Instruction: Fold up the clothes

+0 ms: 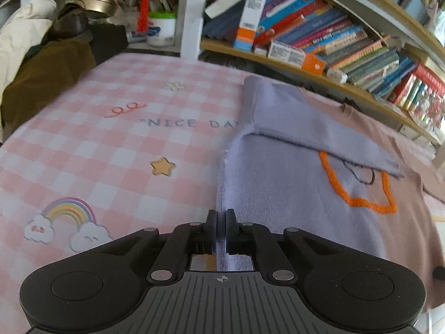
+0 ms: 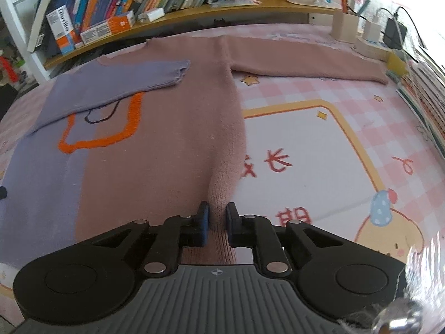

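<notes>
Nearest in the left wrist view, the left gripper (image 1: 221,217) has its two fingers pinched almost together on the lavender bottom edge of the one sweater (image 1: 278,194), a thin strip of knit caught between the pads. In the right wrist view the right gripper (image 2: 217,214) clamps a raised ridge of the same sweater's pink hem between its two blue-padded fingers, the gap narrow and filled with fabric.

The sweater lies flat on the checked pink sheet (image 1: 111,139), half lavender and half dusty pink, with one orange outline (image 2: 97,139) stitched across the chest and a thin dark line inside it. It has two sleeves: the lavender sleeve (image 2: 125,80) is folded across the chest, its cuff resting on the pink half, while the pink sleeve (image 2: 306,58) lies stretched straight out to the side.

On the sheet beside the lavender edge there is one rainbow print with two clouds (image 1: 66,222), then one yellow star (image 1: 162,166), then the words "NICE DAY". Farther off, a brown garment (image 1: 47,80) is heaped at the far left edge

Beyond the collar runs one long wooden shelf (image 2: 222,14) packed with a row of books, too many to count
</notes>
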`<state>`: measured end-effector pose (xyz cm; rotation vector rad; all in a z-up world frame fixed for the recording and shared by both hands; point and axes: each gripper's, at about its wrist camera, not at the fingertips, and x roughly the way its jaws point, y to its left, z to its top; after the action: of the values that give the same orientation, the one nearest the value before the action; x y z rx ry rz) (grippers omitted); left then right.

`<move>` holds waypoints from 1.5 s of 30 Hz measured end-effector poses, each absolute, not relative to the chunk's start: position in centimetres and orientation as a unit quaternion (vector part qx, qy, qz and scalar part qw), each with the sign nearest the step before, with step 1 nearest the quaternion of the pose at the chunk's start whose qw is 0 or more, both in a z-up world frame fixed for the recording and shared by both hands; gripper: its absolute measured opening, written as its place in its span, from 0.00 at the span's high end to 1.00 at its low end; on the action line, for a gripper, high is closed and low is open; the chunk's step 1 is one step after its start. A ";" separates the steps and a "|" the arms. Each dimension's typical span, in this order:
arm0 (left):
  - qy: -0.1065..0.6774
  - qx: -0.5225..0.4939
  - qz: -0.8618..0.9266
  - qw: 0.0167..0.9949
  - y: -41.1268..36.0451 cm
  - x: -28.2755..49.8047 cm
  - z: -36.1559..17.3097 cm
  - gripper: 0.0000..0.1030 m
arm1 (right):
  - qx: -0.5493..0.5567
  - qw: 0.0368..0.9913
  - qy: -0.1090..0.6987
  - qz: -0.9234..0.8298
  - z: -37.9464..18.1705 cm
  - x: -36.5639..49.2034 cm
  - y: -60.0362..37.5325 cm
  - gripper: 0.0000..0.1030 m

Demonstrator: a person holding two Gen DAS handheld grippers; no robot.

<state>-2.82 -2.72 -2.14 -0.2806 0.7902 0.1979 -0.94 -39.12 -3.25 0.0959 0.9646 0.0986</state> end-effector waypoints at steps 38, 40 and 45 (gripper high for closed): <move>0.366 -0.136 0.092 0.916 0.4 -5.4 -0.6 0.40 | 0.042 0.903 0.428 0.021 -1.5 -2.7 -35.4 0.58; 0.362 -0.125 0.088 0.920 0.0 -5.8 -0.1 0.34 | 0.042 0.905 0.423 0.019 -1.2 -3.2 -35.0 0.52; 0.362 -0.106 0.073 0.923 -1.2 -6.8 0.4 0.25 | 0.033 0.909 0.414 0.012 -0.9 -4.5 -33.9 0.40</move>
<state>-6.82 -1.21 0.37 -0.2168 0.7430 0.1506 -4.50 -33.87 -0.91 0.0688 0.8548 0.0241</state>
